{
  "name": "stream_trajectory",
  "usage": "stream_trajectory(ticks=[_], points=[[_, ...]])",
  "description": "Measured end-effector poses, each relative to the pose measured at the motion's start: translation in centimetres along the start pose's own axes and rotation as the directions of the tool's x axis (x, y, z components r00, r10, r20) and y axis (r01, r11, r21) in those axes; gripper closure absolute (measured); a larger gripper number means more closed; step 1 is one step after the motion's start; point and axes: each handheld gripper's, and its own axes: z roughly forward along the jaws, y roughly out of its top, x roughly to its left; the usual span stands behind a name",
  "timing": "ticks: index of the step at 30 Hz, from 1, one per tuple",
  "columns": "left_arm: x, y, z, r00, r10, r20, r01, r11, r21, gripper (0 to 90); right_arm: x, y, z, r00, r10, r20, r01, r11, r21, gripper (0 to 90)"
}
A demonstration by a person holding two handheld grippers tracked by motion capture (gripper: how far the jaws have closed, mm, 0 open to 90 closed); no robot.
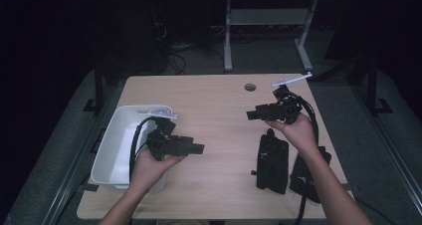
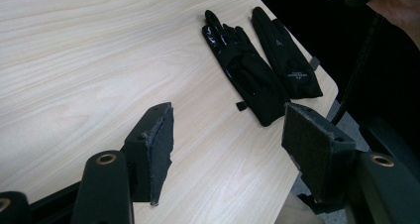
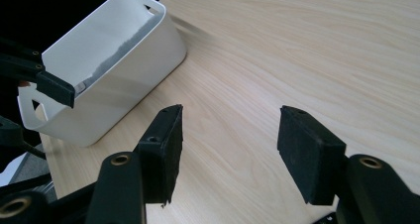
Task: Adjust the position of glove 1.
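Two flat black fabric gloves (image 2: 262, 70) lie side by side; one white plastic bin (image 3: 106, 60). Left gripper (image 2: 228, 144) and right gripper (image 3: 228, 149) gape wide, empty.

gloves: two black gloves (image 1: 272, 160) (image 1: 304, 174), side by side right of the white bin
bins: one white bin (image 1: 112, 144)
grippers: two, left gripper (image 1: 198, 149) just right of the bin, right gripper (image 1: 249, 115) farther right
table holes: one round hole (image 1: 250, 87), beyond the bin, to its right
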Motion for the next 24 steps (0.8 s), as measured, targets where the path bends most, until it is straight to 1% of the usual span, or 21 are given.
stream_trajectory(ticks=[4,5,10,12,13,17,22,23,24], points=[[-0.1,0.1,0.3,1.0,0.005,0.003,-0.005,1.0,0.001,36.4,-0.4,-0.6,-0.5,1.0,0.004,0.008,-0.004,1.0,-0.003,42.7],[-0.3,0.2,0.5,1.0,0.008,0.006,-0.008,1.0,0.004,36.4,-0.7,-1.0,-0.9,0.9999,0.009,0.013,-0.009,1.0,-0.005,42.7],[-0.5,0.4,1.1,0.9998,0.012,0.016,-0.012,0.9999,0.011,36.3,-1.2,-1.9,-1.6,0.9996,0.019,0.021,-0.019,1.0,-0.013,42.7],[-0.7,0.5,1.5,0.9996,0.021,0.019,-0.021,0.9997,0.011,36.3,-1.4,-2.3,-1.9,0.9993,0.028,0.025,-0.028,0.999,-0.015,42.7],[-0.8,0.5,1.6,0.9997,0.017,0.02,-0.017,0.9998,0.012,36.3,-1.5,-2.4,-2.0,0.9993,0.025,0.027,-0.025,1.0,-0.016,42.7],[-1.1,0.6,2.3,0.9994,0.023,0.026,-0.023,0.9996,0.017,36.2,-1.8,-3.2,-2.5,0.999,0.027,0.034,-0.027,0.999,-0.019,42.3],[-1.5,0.7,3.1,0.9987,0.037,0.034,-0.039,0.9987,0.034,36.1,-2.3,-4.2,-3.2,0.9983,0.034,0.048,-0.032,0.999,-0.025,41.9],[-1.5,0.8,3.2,0.9988,0.033,0.038,-0.034,0.9989,0.032,36.1,-2.4,-4.5,-3.4,0.9982,0.03,0.051,-0.029,0.999,-0.026,41.9],[-1.6,0.8,3.3,0.9985,0.041,0.037,-0.043,0.9984,0.036,36.0,-2.5,-4.7,-3.5,0.998,0.036,0.053,-0.034,0.999,-0.027,41.9]])
